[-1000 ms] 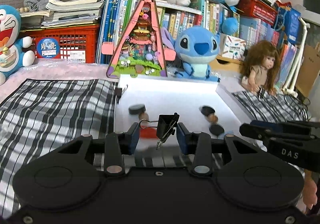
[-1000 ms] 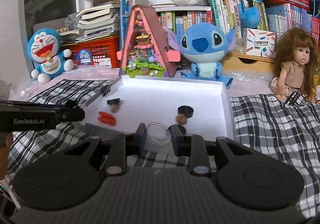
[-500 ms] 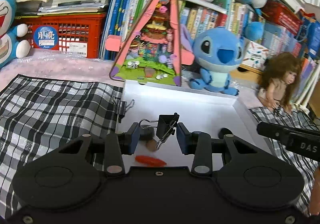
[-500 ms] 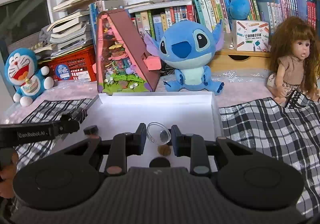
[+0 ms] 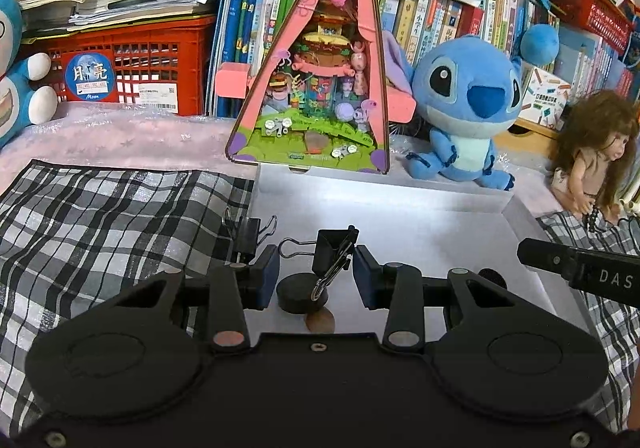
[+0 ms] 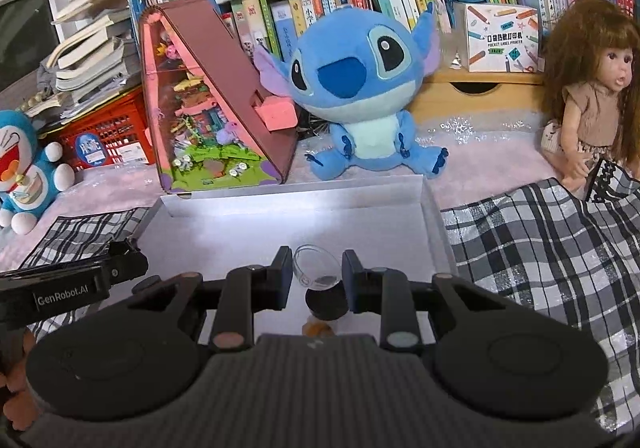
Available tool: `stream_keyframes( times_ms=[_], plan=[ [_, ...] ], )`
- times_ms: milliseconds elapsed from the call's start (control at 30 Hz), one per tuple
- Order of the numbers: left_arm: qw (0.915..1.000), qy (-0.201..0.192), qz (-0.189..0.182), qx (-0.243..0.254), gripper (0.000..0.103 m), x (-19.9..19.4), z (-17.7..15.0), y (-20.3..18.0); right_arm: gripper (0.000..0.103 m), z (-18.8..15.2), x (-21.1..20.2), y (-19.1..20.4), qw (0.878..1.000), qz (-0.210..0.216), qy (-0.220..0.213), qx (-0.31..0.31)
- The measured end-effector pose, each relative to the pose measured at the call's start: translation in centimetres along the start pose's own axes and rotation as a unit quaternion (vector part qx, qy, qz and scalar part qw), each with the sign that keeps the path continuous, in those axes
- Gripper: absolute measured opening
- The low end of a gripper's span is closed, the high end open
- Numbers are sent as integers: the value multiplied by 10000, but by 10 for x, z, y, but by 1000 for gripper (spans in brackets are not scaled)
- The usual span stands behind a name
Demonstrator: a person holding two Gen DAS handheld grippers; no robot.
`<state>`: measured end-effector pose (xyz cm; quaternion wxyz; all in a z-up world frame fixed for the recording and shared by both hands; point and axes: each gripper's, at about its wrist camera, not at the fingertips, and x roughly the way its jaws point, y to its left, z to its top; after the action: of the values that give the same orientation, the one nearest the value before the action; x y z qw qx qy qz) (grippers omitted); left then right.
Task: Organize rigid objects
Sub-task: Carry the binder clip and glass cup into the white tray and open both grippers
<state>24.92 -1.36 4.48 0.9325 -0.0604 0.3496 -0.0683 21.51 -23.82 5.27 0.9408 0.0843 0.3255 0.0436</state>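
Task midway: both grippers loaded over white tray (image 5: pixel 400 216). Left gripper (image 5: pixel 316 272) jaws hold a black binder clip (image 5: pixel 332 252), wire handles out; right gripper (image 6: pixel 314 276) jaws pinch a clear glass cup (image 6: pixel 316 268). Dark discs already in tray; second clip (image 5: pixel 248 236) at 9 o'clock rim.

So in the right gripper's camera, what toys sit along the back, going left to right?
Doraemon plush → pink triangle house → Stitch plush → doll.
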Motion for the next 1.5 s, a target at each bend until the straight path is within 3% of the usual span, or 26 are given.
stream_keyframes(
  times_ms=[767, 1500],
  plan=[
    [9990, 89, 340, 285, 38, 23, 13, -2, 32, 6, 21, 2, 9998, -145, 140, -18],
    [9990, 68, 144, 420, 38, 22, 19, -6, 32, 8, 46, 9, 9990, -331, 303, -50]
  ],
)
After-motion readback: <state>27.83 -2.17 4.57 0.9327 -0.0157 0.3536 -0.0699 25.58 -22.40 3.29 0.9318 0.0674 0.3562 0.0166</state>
